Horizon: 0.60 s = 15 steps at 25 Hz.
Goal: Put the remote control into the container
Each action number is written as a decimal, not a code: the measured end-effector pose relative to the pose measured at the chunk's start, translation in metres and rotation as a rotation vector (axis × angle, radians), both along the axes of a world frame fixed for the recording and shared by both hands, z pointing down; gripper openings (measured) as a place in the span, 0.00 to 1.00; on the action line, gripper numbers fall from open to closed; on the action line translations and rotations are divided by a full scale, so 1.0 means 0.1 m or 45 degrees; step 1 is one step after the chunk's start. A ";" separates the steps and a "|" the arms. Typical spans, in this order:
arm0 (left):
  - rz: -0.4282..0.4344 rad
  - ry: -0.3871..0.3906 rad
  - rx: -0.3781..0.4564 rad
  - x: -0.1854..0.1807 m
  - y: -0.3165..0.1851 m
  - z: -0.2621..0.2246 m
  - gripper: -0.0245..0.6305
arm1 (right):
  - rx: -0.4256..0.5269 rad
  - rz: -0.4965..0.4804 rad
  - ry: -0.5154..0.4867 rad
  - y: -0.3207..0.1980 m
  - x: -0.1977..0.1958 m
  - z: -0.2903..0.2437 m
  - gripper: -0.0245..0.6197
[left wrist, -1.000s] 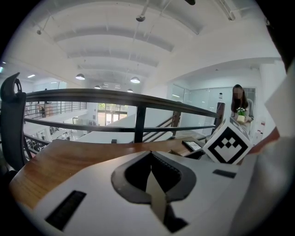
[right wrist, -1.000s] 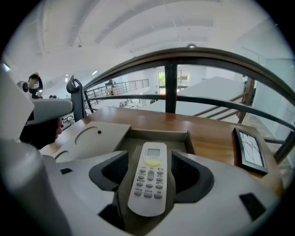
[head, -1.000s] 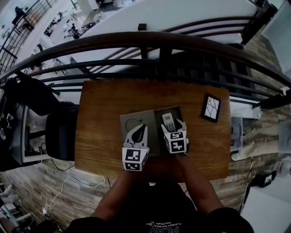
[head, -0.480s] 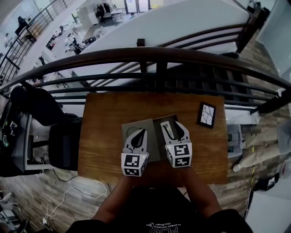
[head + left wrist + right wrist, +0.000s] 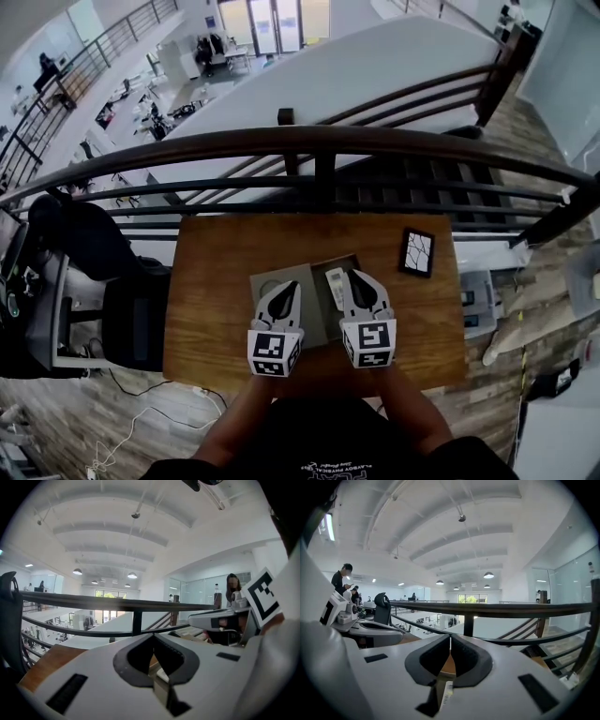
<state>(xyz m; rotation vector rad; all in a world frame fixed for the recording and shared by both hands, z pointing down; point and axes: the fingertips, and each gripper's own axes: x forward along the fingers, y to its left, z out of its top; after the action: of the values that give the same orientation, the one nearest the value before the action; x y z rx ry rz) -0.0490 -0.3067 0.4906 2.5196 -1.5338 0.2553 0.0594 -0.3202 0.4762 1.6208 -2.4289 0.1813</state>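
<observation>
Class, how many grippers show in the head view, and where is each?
2. The left gripper hangs over the container's left part; the right gripper over its right part, beside the remote, its jaws just closed on nothing. None seem hidden.

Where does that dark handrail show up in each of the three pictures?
Head view: the handrail arcs across the upper half, beyond the table's far edge.
Left gripper view: the handrail runs level across the middle, above the jaws.
Right gripper view: the handrail crosses the middle to the right edge.
Shared landmark: the wooden table.
</observation>
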 end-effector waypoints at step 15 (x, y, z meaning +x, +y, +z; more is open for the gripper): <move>0.057 0.020 0.127 0.14 0.05 -0.36 0.05 | 0.121 0.044 -0.003 0.14 0.10 -0.27 0.08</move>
<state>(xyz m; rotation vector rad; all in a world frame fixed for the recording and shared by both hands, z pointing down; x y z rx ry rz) -0.0346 -0.3018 0.4543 2.6280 -1.5216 0.1687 0.0698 -0.3062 0.4487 1.7032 -2.4469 0.0744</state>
